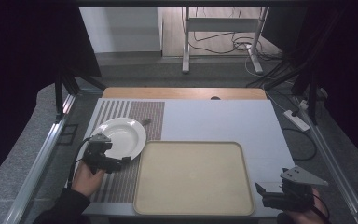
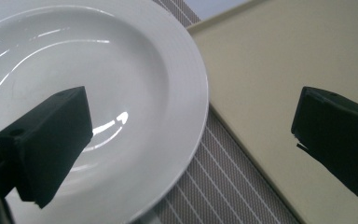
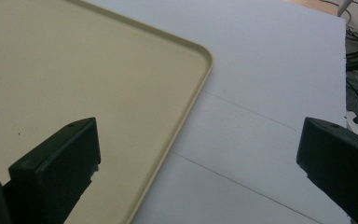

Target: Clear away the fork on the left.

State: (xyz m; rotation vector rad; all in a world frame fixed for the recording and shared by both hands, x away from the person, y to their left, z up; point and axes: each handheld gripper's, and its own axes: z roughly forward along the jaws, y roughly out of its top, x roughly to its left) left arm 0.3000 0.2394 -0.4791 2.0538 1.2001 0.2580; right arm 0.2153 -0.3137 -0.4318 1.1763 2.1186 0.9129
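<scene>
On the striped mat (image 1: 123,182), the white plate (image 1: 121,135) lies just beside the beige tray (image 1: 193,207). From above, the left gripper (image 1: 125,160) sits at the plate's near rim; its own view shows the jaws wide apart (one over the plate, one over the tray). The right gripper (image 1: 259,191) hovers open beside the tray's corner.

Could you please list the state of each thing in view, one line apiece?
White plate: empty, upright on the striped placemat.
Beige tray: empty, flat on the table, beside the plate.
Left gripper: open, jaws straddling the plate's rim by the tray.
Right gripper: open, holding nothing, at the tray's near right corner.
</scene>
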